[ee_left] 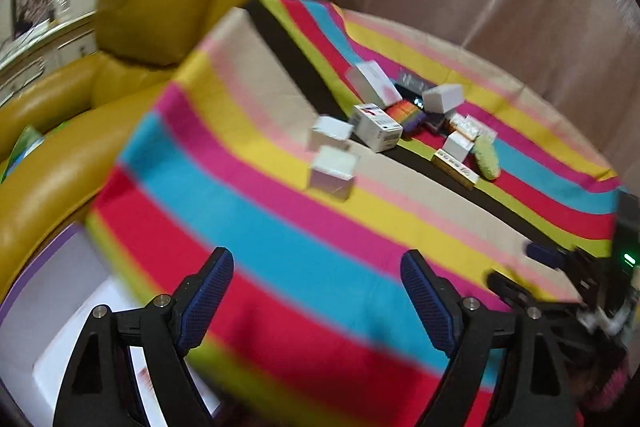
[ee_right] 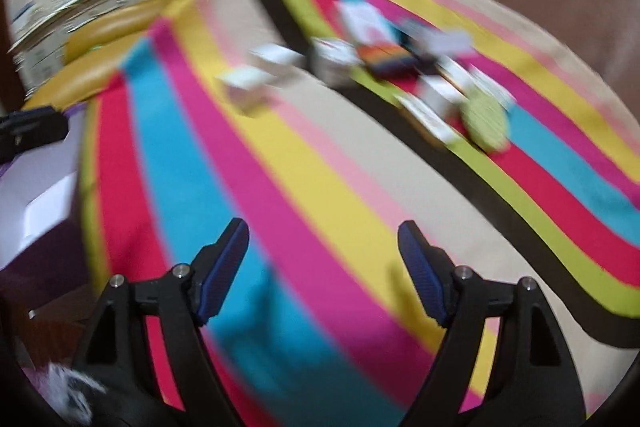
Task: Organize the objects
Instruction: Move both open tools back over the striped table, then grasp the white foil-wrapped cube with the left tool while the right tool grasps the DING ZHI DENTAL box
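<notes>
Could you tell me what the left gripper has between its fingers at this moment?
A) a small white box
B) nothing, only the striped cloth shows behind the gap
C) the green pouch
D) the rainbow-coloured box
B: in the left wrist view the left gripper stands open with only the striped cloth showing in the gap, while the small white boxes and green pouch lie farther off.

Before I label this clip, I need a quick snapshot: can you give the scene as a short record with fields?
surface: striped cloth over a table
items: cluster of small white boxes, a rainbow-striped item, a green fuzzy object
left gripper: open, nothing between the fingers
right gripper: open, nothing between the fingers
beside table: yellow armchair
image quality: motion blur, worse in the right wrist view
</notes>
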`<state>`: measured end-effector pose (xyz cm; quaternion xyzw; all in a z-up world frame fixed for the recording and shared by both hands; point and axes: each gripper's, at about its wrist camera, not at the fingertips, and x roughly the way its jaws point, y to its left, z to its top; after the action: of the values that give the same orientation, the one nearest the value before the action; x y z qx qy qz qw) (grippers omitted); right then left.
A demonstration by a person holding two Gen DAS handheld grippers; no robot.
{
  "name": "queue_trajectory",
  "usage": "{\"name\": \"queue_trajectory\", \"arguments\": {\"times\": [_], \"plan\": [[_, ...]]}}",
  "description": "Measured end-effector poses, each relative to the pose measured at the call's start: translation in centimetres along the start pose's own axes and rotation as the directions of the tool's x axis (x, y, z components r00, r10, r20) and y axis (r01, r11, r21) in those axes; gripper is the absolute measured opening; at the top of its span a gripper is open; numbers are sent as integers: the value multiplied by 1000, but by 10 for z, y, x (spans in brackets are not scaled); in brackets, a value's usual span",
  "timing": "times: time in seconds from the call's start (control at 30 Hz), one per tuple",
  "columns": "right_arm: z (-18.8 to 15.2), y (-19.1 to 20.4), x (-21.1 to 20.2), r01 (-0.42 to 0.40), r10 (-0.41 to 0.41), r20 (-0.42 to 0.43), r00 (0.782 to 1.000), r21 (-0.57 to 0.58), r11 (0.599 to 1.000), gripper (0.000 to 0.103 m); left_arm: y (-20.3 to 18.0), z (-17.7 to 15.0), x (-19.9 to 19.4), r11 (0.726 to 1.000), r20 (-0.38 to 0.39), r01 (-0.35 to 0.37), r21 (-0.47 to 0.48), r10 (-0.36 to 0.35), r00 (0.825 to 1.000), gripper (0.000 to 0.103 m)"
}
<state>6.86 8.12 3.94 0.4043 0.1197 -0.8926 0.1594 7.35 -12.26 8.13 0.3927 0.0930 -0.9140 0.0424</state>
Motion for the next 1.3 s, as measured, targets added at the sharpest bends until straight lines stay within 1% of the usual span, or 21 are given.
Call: {"name": "queue_trajectory", "arguments": {"times": [0.07,0.13,0.17,0.2,0.23,0.3,0.33,0.4,0.5,0.57,0.63,0.7,0.8,0.87,0.9,0.93,0.97,1.0,1.07,1.2,1.3], "plan": [[-2,-29,9,25,-24,-11,1000,45,999,80,-12,14,32,1000,0,-24,-9,24,1000,87],[-3,-58,21,46,-43,-30,999,90,995,80,-17,26,63,998,-8,-24,-52,23,1000,87],[-3,-71,26,54,-50,-38,998,114,992,80,-17,31,80,997,-24,-27,-72,26,999,87],[-2,-86,32,62,-55,-48,997,149,987,80,-18,35,93,996,-41,-48,-82,44,998,87],[-2,-98,37,66,-56,-57,997,181,981,80,-18,38,109,993,-61,-76,-91,70,996,87],[0,-113,43,65,-51,-67,996,229,971,80,-16,41,125,991,-75,-93,-98,86,993,87],[2,-120,47,50,-34,-67,997,248,967,80,-15,42,132,990,-78,-109,-95,101,992,87],[8,-123,56,24,-8,-68,998,240,970,80,-15,46,140,987,-69,-141,-78,135,988,87],[18,-119,72,4,9,-66,998,192,981,81,-17,52,146,989,-68,-132,-67,127,990,87],[30,-111,83,-9,18,-67,998,135,991,82,-17,51,147,989,-67,-135,-54,131,989,88],[44,-103,94,-31,37,-70,997,88,996,82,-17,50,147,991,-69,-119,-53,115,991,93],[58,-97,107,-61,63,-65,996,44,997,82,-15,50,145,993,-67,-102,-60,98,993,95],[80,-92,126,-77,78,-68,995,26,997,82,-11,48,143,995,-60,-60,-78,56,997,100],[92,-88,137,-91,91,-66,994,7,996,81,-10,47,140,995,-55,-44,-87,40,998,101],[96,-85,138,-100,100,-57,993,-2,995,78,-10,46,139,995,-54,-42,-88,38,998,101],[98,-82,137,-99,99,-52,994,-4,995,60,-11,46,139,995,-55,-43,-87,39,998,101],[98,-81,135,-101,100,-57,993,0,995,36,-11,46,139,995,-57,-47,-83,42,997,101],[96,-79,132,-91,91,-59,994,1,996,34,-10,45,138,996,-59,-50,-80,45,997,101],[83,-75,123,-78,78,-42,996,1,997,34,-10,45,138,996,-64,-56,-72,52,997,102],[50,-80,98,-66,67,-22,998,41,997,34,-9,48,138,996,-72,-73,-57,69,995,102],[35,-83,86,-59,60,-12,998,49,997,34,-10,46,135,995,-79,-91,-42,88,993,102]]}}
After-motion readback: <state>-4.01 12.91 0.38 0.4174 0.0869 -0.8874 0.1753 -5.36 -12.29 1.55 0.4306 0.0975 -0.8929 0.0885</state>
